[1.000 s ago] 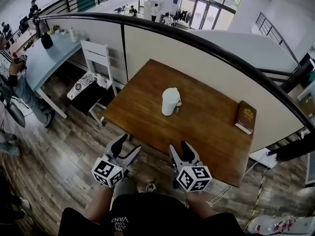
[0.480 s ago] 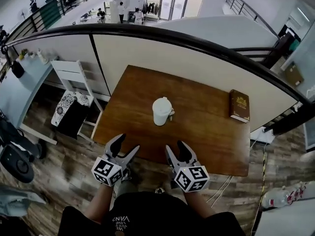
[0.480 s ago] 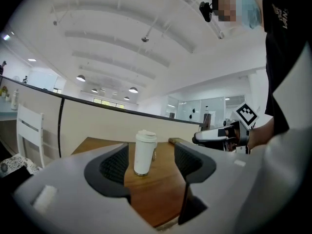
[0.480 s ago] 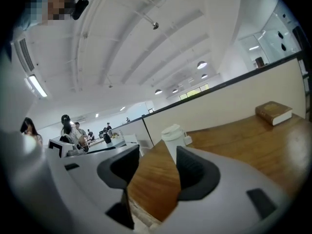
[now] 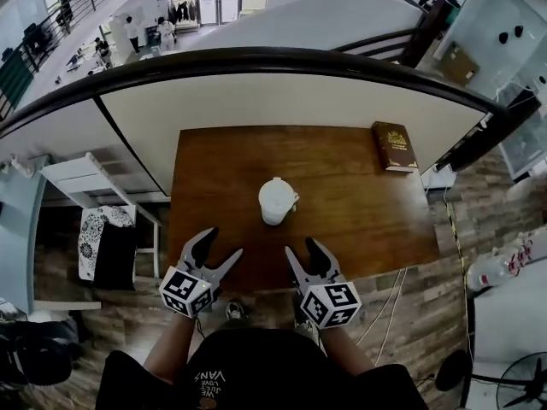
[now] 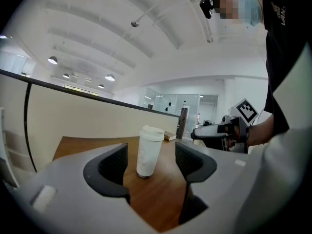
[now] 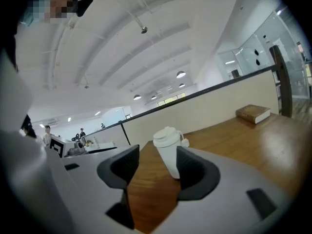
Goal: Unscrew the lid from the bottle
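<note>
We hold both tongs over the near edge of the table (image 5: 367,220), pointed toward the bottle (image 5: 276,203) but well short of it. The left gripper (image 5: 220,244) is released, its jaws having just opened a little wider with nothing between them, and the right gripper (image 5: 303,249) is released too, jaws apart and empty. The white bottle stands upright near the table's middle with its lid (image 5: 275,190) on, and a book (image 5: 394,146) lies at the far right corner.
</note>
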